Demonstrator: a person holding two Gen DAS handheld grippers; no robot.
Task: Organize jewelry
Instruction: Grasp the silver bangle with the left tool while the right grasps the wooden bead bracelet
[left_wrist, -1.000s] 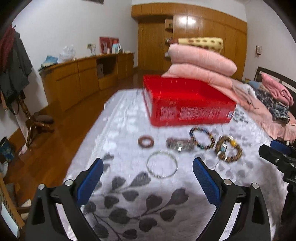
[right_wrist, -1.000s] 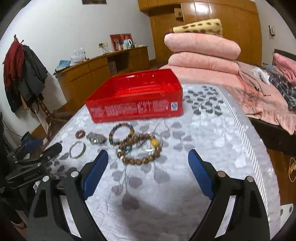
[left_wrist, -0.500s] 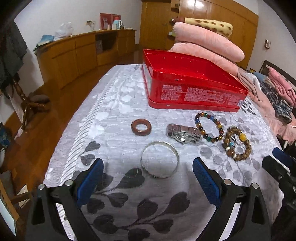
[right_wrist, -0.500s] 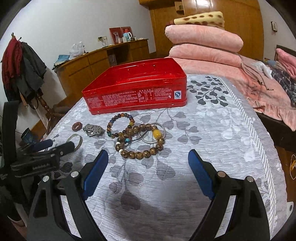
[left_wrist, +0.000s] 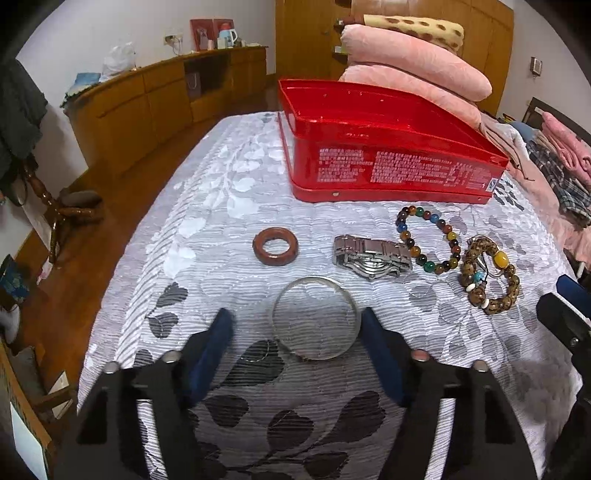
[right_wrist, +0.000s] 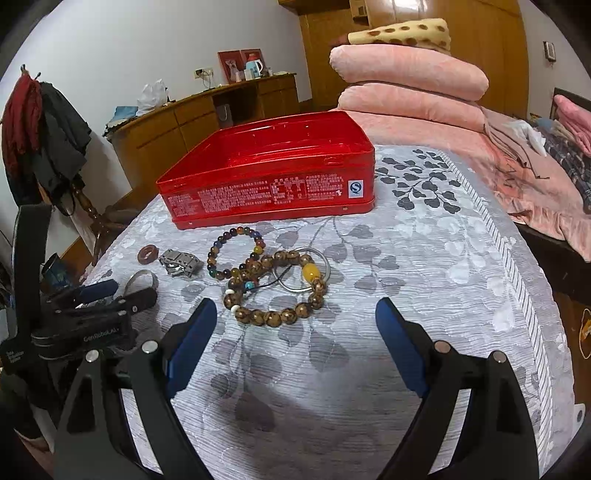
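Now the bangle (left_wrist: 316, 318) lies between left tongs (left_wrist: 295, 334).

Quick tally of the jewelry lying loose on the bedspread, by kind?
Bangles, silver: 2
Beaded bracelets: 2
Metal watch: 1
Brown ring: 1
Total: 6, none in the red tin yet.

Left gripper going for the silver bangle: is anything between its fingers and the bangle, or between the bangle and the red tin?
Nothing blocks the left gripper: its jaws, which have just been closing, flank the silver bangle, one pad at its rim, one apart. Toward the red tin, the folded metal watch and brown ring lie between; lifting over should clear them.
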